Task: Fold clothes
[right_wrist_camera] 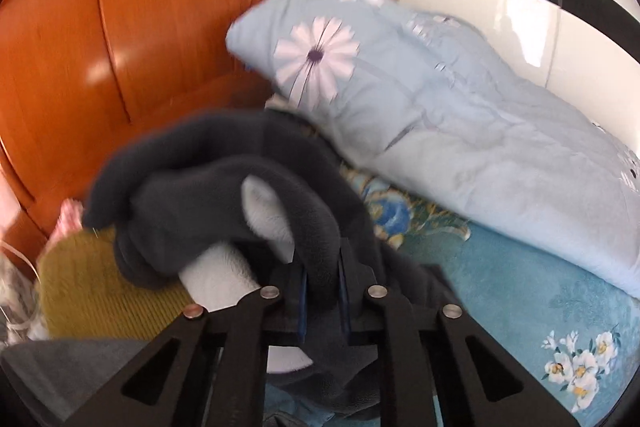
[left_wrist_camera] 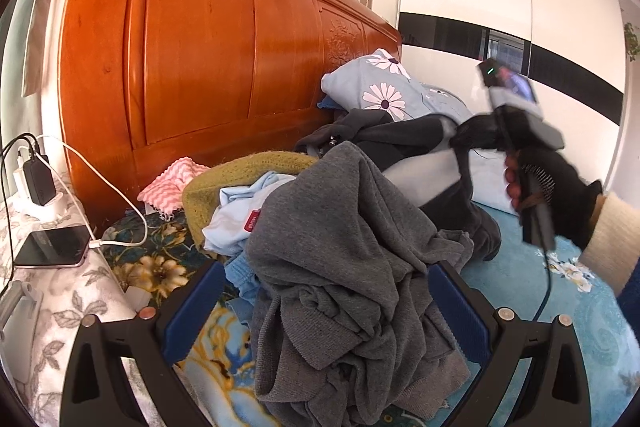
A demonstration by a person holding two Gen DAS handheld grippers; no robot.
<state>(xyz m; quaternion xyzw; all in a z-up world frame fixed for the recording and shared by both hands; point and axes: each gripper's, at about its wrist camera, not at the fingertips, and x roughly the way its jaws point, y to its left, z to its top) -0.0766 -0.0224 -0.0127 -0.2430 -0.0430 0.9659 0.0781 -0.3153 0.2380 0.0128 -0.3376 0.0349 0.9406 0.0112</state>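
A pile of clothes lies on the bed. On top is a crumpled grey knit garment (left_wrist_camera: 352, 267). My left gripper (left_wrist_camera: 324, 291) is open, its blue-padded jaws on either side of that grey garment. My right gripper (right_wrist_camera: 322, 291) is shut on a dark fleece garment with white lining (right_wrist_camera: 224, 187) and holds it lifted. In the left wrist view the right gripper (left_wrist_camera: 464, 137) is at the right, gripping the same dark fleece (left_wrist_camera: 408, 135). A mustard knit (left_wrist_camera: 240, 167), a light blue garment (left_wrist_camera: 244, 211) and a pink striped cloth (left_wrist_camera: 172, 183) lie in the pile.
An orange wooden headboard (left_wrist_camera: 200, 59) stands behind the pile. A light blue daisy-print quilt (right_wrist_camera: 460, 99) lies along the far side. A phone (left_wrist_camera: 52, 247) on a charging cable and a charger (left_wrist_camera: 38, 179) sit at the left. The sheet (right_wrist_camera: 520, 287) is blue floral.
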